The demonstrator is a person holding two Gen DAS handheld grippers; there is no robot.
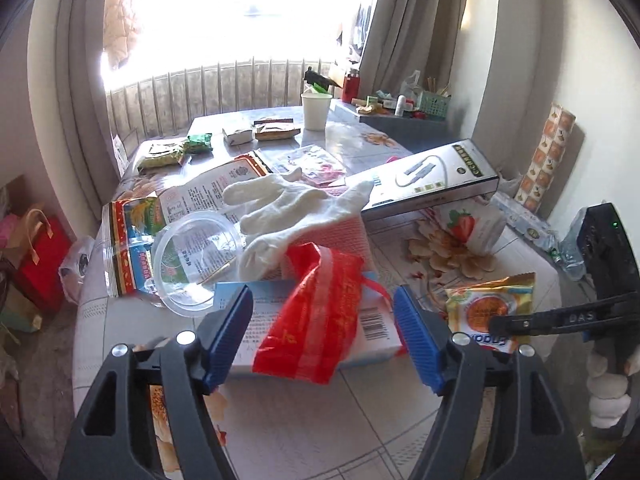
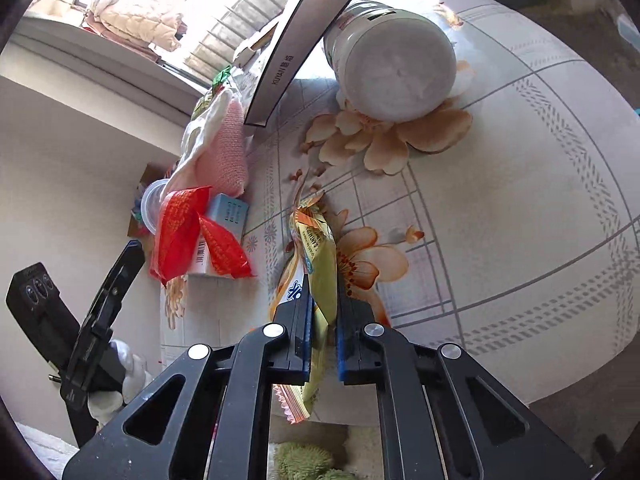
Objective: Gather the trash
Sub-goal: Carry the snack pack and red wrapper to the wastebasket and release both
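My left gripper (image 1: 324, 312) is open above the table, its blue pads on either side of a crumpled red plastic bag (image 1: 316, 316) that lies on a light blue box (image 1: 372, 328). The red bag also shows in the right wrist view (image 2: 180, 232). My right gripper (image 2: 324, 312) is shut on a yellow-orange snack packet (image 2: 320, 264) at the table's edge. The same packet (image 1: 488, 304) shows in the left wrist view with the right gripper's finger (image 1: 560, 320) on it. A white glove (image 1: 288, 208) and a clear plastic lid (image 1: 196, 264) lie beyond the red bag.
A strawberry yogurt tub (image 2: 396, 68) lies on its side on the flowered tablecloth (image 2: 520, 184). A long silver box (image 1: 432, 184) lies behind it. Printed wrappers (image 1: 136, 248), small packets (image 1: 200, 142) and a paper cup (image 1: 316, 110) sit farther back. Bags (image 1: 40, 256) stand on the floor left.
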